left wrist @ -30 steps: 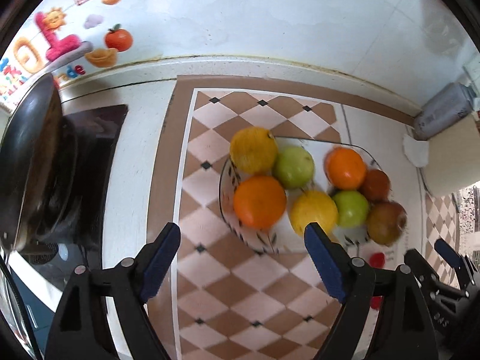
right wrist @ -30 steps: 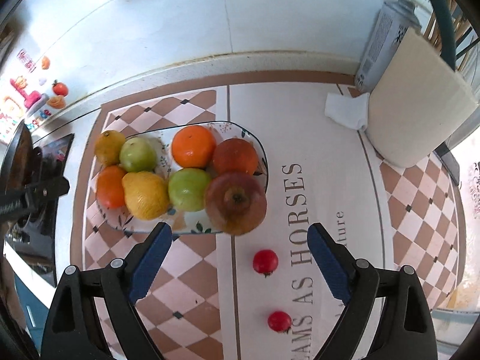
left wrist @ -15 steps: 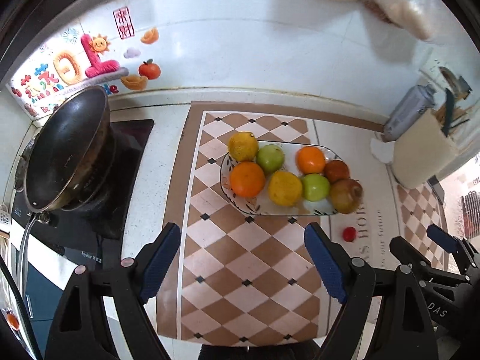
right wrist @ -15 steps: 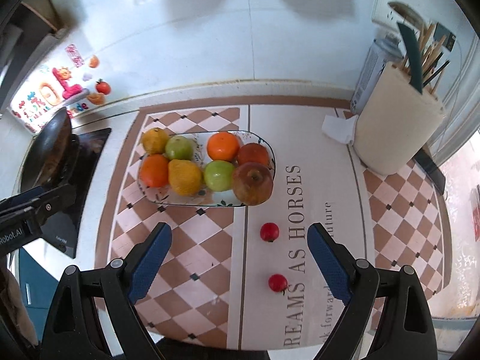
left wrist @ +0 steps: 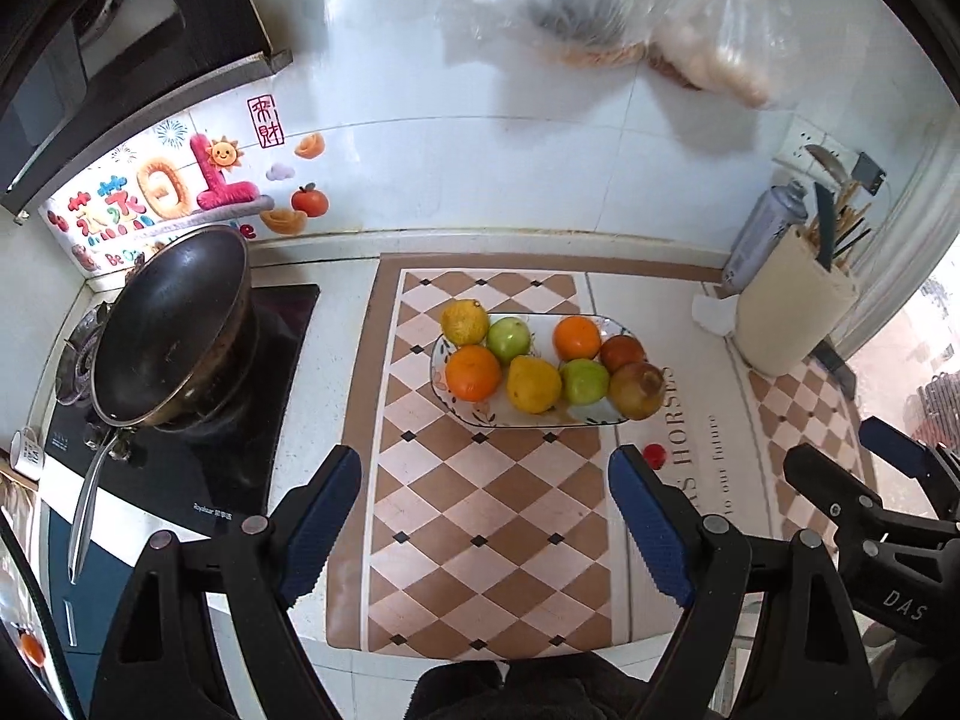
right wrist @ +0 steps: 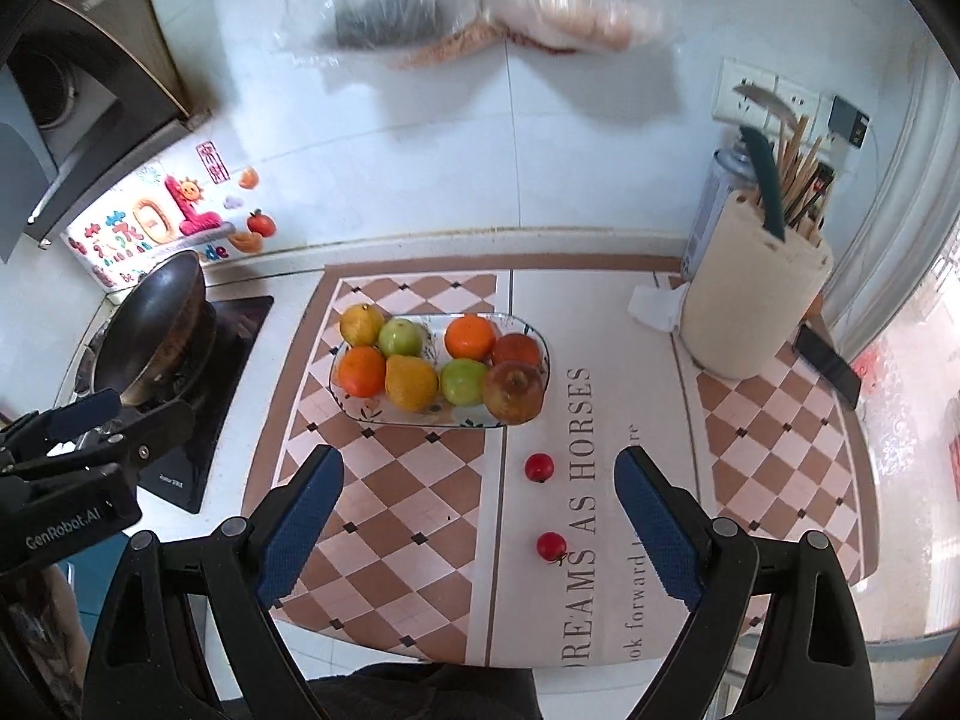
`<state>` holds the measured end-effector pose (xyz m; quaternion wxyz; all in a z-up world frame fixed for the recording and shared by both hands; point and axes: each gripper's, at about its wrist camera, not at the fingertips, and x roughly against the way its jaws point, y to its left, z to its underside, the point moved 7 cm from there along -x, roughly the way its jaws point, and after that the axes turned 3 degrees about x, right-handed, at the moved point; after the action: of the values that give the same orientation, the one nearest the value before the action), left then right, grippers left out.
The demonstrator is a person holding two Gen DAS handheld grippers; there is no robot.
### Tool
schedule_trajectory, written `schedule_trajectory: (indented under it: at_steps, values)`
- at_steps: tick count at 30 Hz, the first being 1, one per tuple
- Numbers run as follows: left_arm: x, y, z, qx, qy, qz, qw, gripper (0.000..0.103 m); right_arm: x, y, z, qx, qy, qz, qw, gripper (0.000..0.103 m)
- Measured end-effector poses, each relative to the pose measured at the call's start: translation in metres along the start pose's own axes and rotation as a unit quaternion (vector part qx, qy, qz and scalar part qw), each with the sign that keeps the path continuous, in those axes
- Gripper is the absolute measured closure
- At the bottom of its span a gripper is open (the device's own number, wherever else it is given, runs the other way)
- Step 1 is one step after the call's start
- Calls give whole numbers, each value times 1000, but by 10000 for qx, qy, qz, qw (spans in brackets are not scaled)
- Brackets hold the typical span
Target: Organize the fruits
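A: Where is the fruit?

B: A patterned plate (right wrist: 543, 341) sits mid-counter (right wrist: 612, 324) on a checkered mat (right wrist: 420, 504), holding eight fruits: oranges, lemons, green apples and brownish-red ones. Two small red fruits lie off it at its five o'clock, one (right wrist: 539, 467) nearer, one (right wrist: 551, 546) farther.

A: And the tools?

B: The left hand-held gripper (left wrist: 485, 522) and right hand-held gripper (right wrist: 478, 525) both hang above the mat, jaws spread wide, holding nothing.

A: Anything else?

B: A black wok (left wrist: 174, 324) at nine o'clock; a cream utensil holder (right wrist: 753, 306) at two o'clock.
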<state>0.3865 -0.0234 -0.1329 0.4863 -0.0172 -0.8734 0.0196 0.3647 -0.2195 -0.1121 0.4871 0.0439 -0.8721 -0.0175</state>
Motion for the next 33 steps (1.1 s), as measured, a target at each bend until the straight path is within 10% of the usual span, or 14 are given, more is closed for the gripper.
schedule_trajectory:
  at_steps: [18, 21, 33]
  values:
    - [20, -15, 2, -54, -140, 44, 9999, 19, 31, -5, -7, -230, -254, -310, 9989, 9]
    - [5, -18, 1, -75, -16, -12, 10000, 0, 15, -15, -3, -401, -98, -452, 9981, 9]
    - [-110, -48, 31, -816, 923, -668, 9901, 0, -129, -91, 79, -1185, 1278, -454, 9837, 13]
